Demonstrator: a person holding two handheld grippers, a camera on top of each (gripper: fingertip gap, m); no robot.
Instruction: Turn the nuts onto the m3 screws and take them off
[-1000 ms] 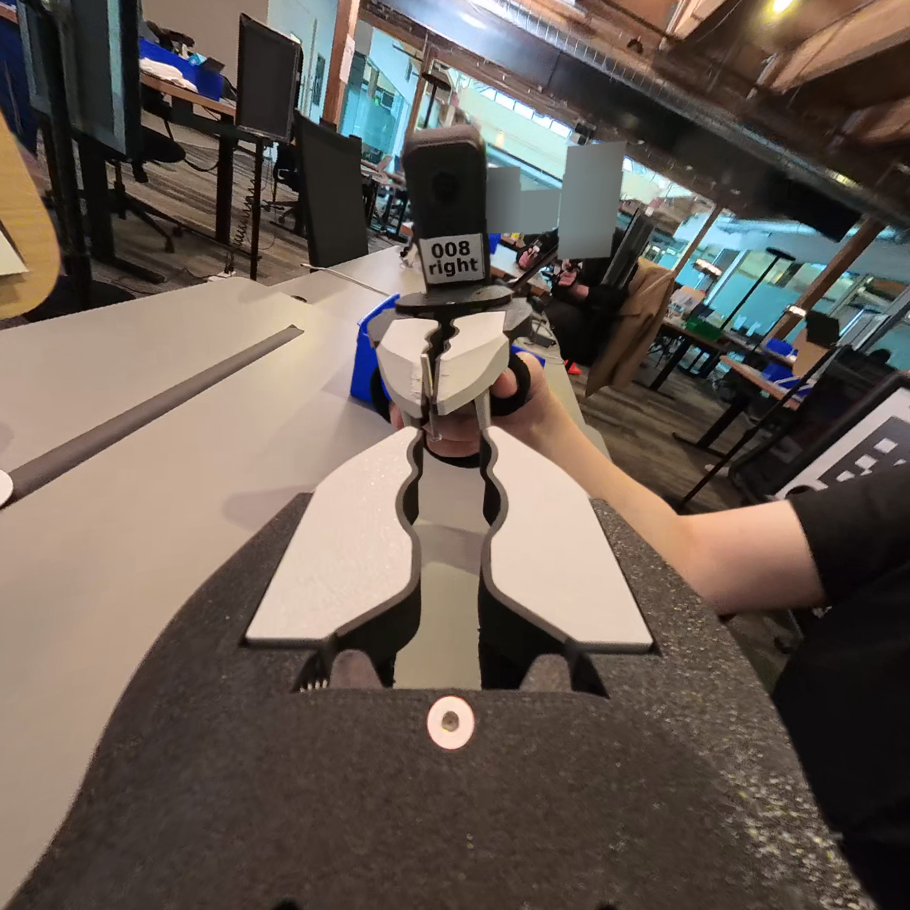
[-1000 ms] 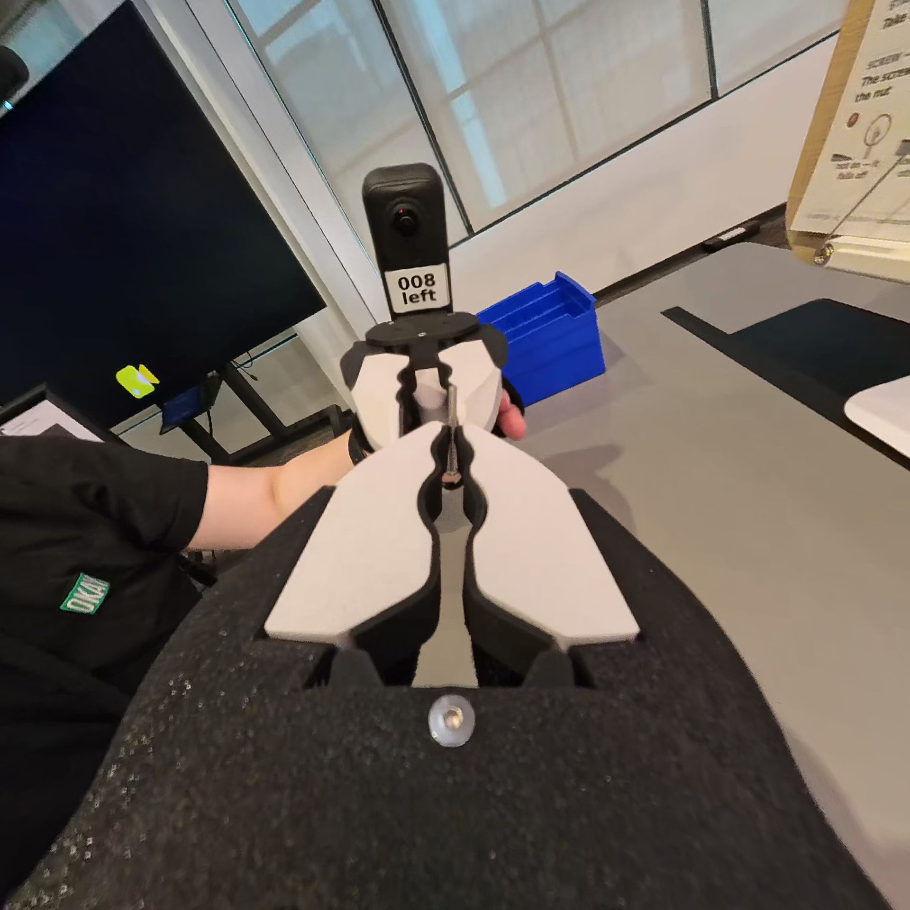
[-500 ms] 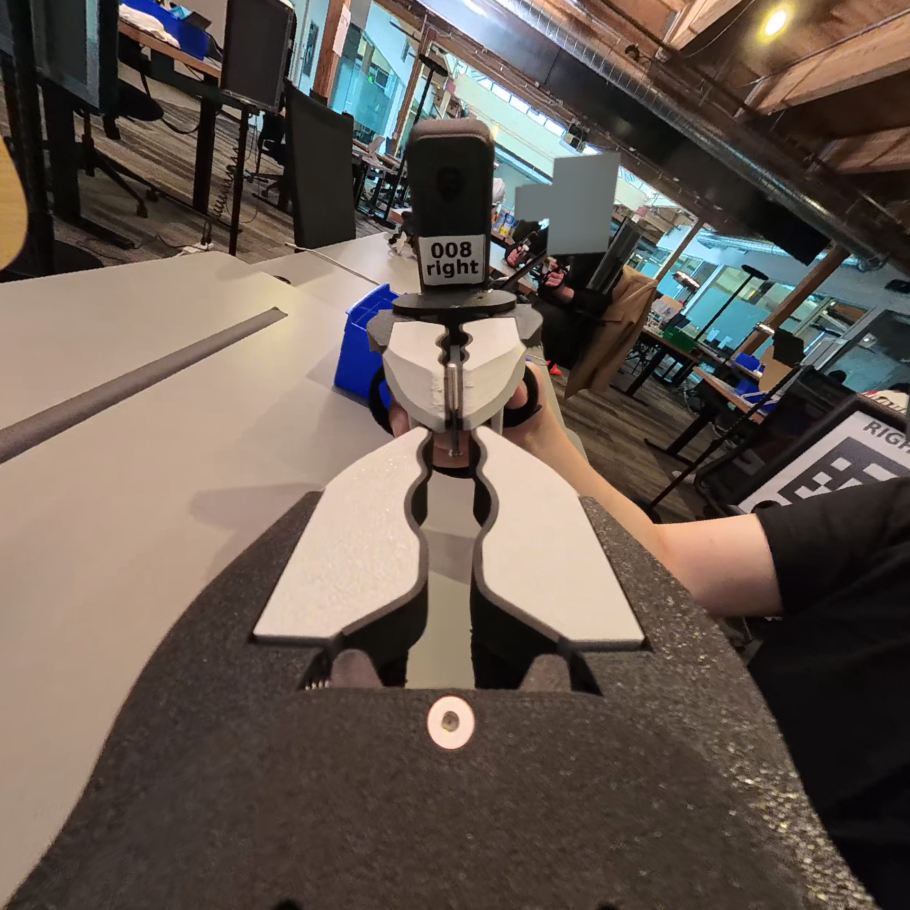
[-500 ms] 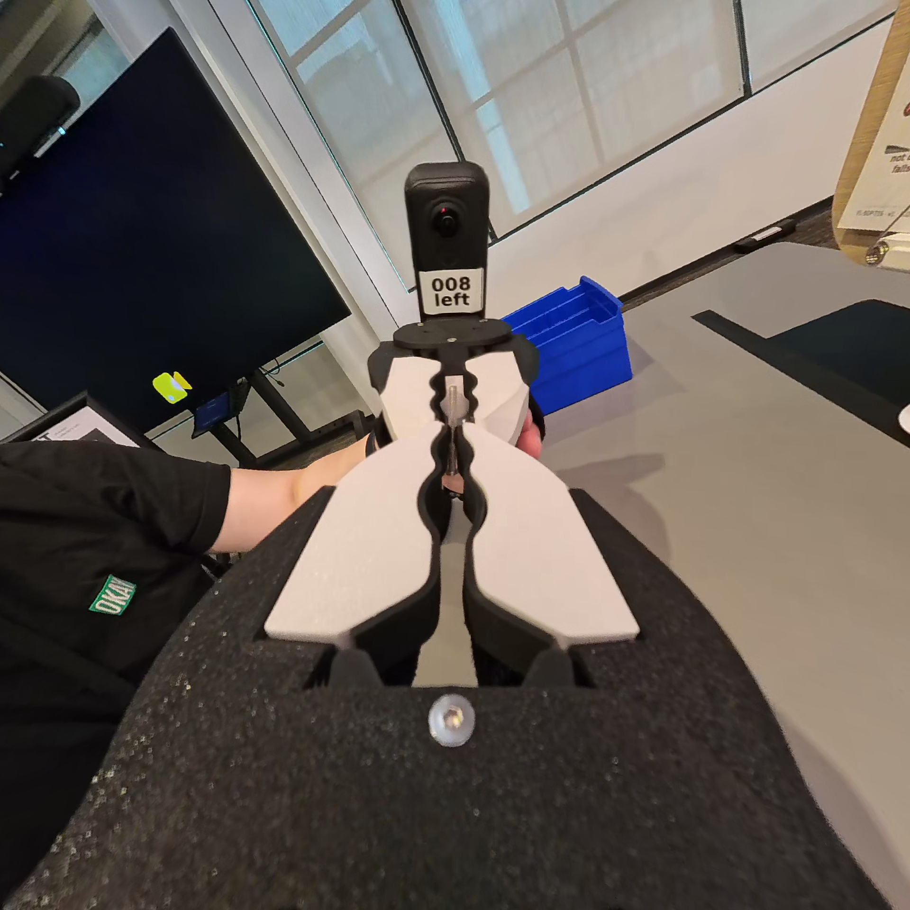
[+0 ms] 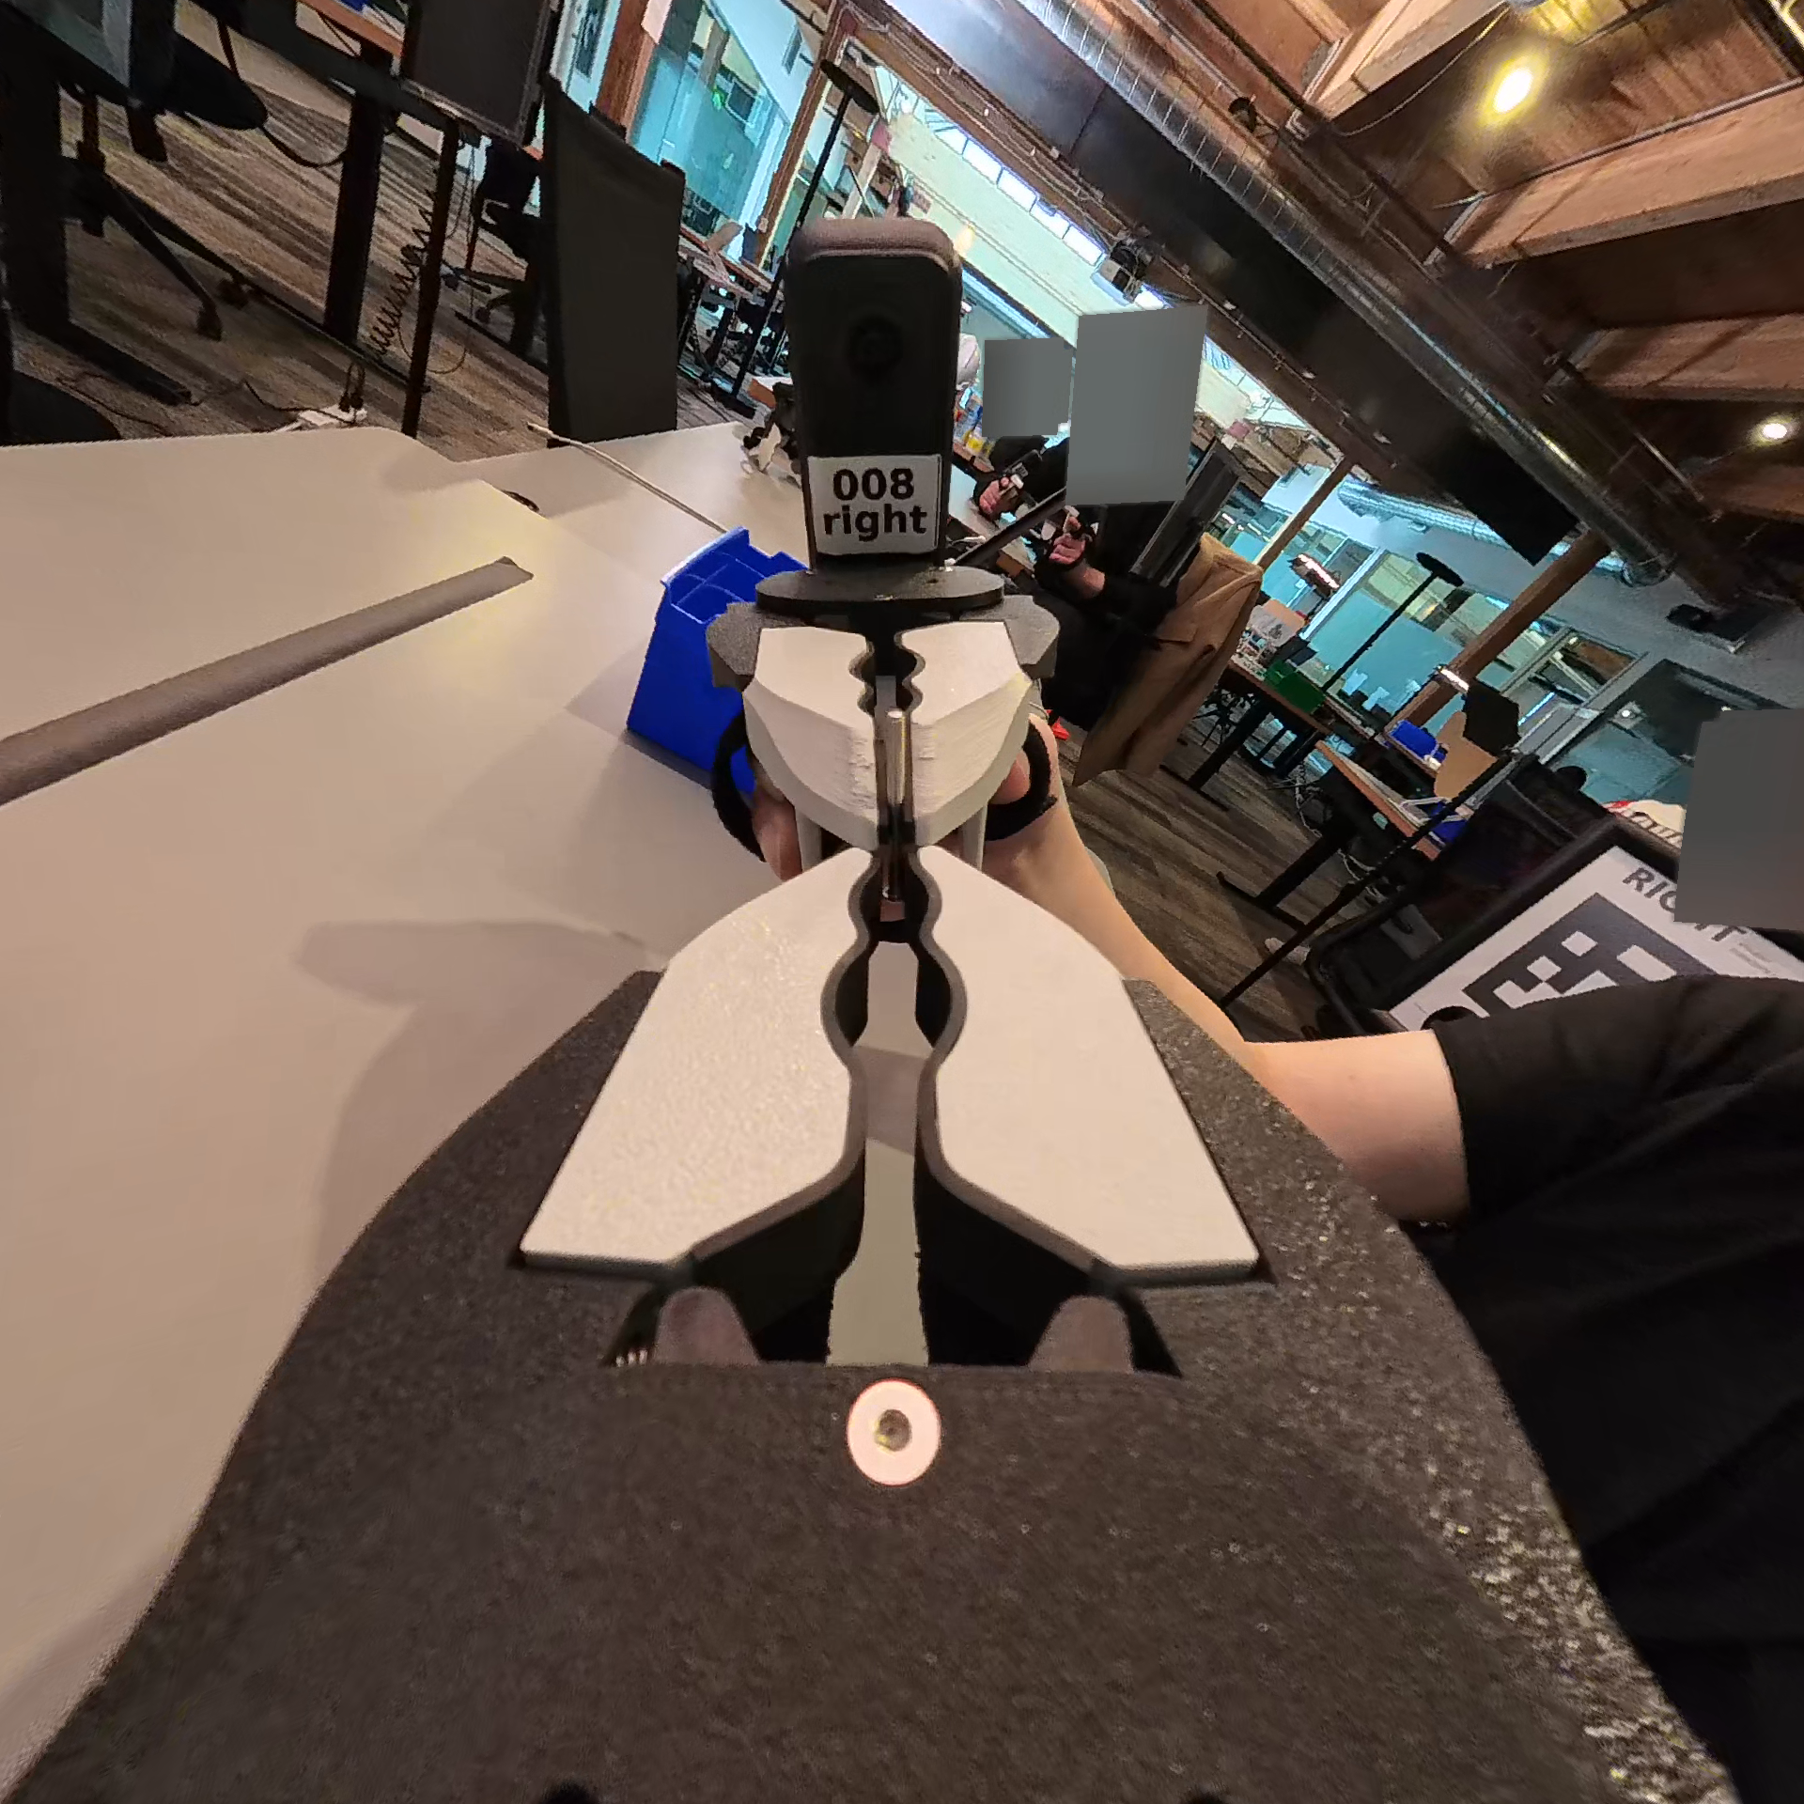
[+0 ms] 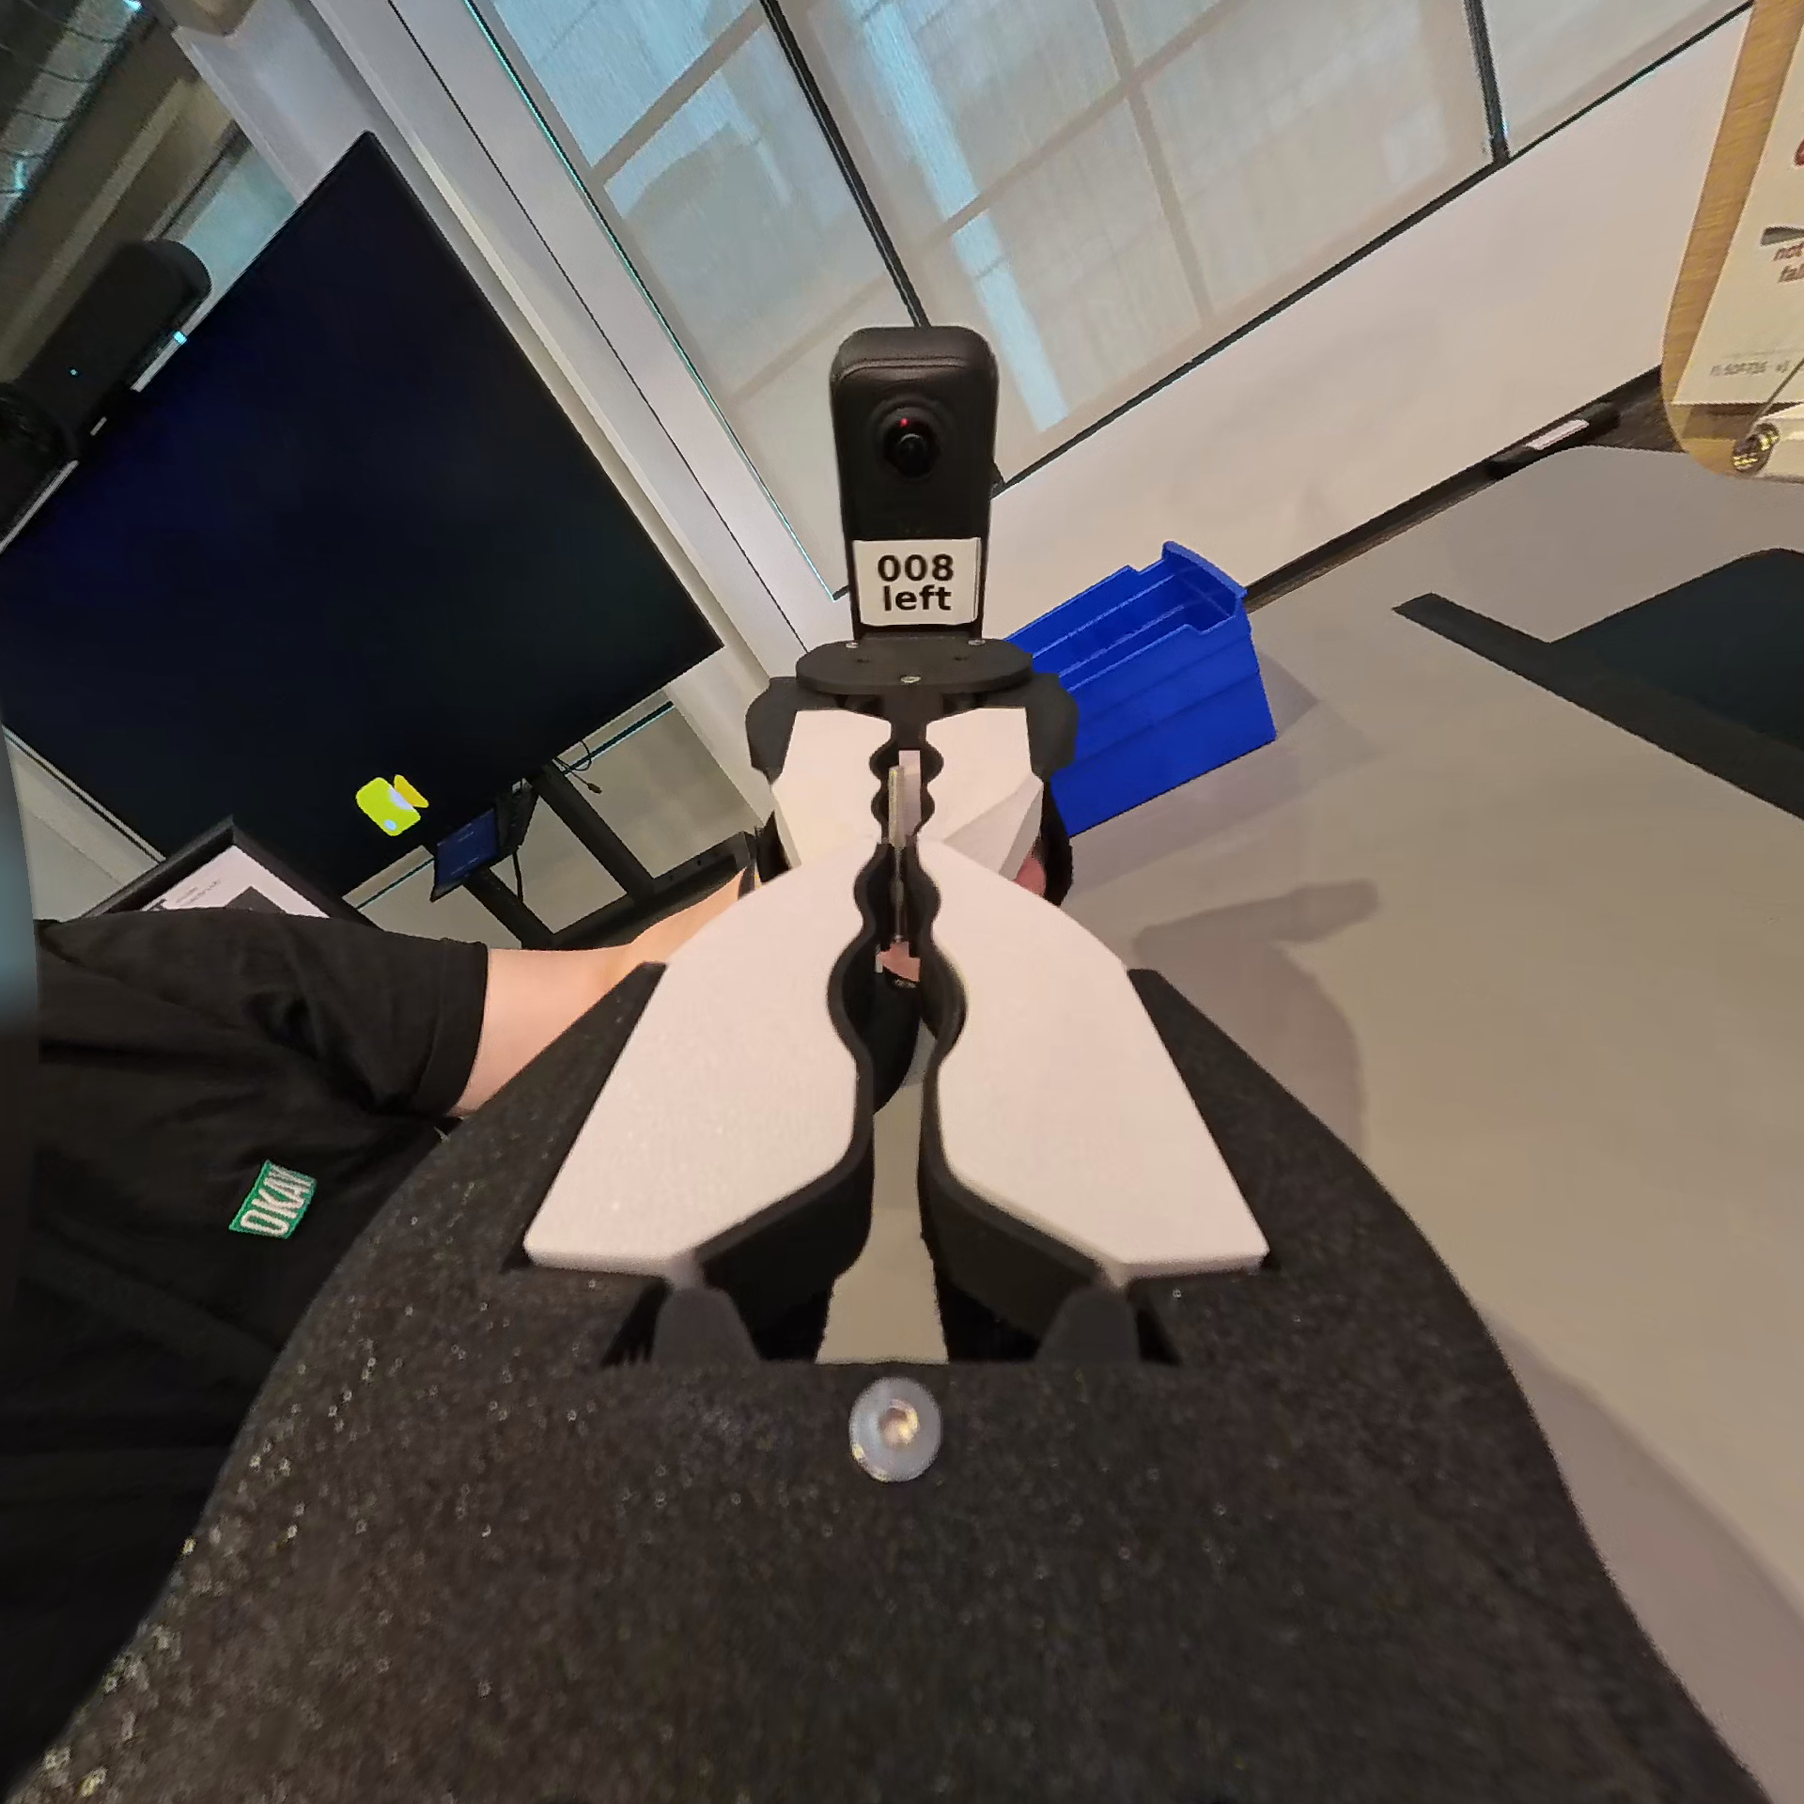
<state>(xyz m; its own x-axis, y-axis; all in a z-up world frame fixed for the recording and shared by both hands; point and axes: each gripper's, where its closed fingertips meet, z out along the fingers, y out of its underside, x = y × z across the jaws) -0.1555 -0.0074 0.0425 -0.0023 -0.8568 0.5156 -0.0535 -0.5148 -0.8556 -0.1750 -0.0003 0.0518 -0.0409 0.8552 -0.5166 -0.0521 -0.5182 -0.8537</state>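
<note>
Grey table [image 5: 244, 879]; timber ceiling [image 5: 1611, 195]; windows [image 6: 976, 146]

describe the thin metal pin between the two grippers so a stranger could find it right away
Start at the grey table with the blue bin, above which the two white-fingered grippers meet tip to tip. The thin metal pin runs along the line where their fingertips meet, with the right gripper shut on one end and the left gripper on the other. It is the only shiny, slender thing there.

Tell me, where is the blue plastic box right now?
The blue plastic box sits on the grey table. In the right wrist view it is right of the left tongs, just behind them.
</note>
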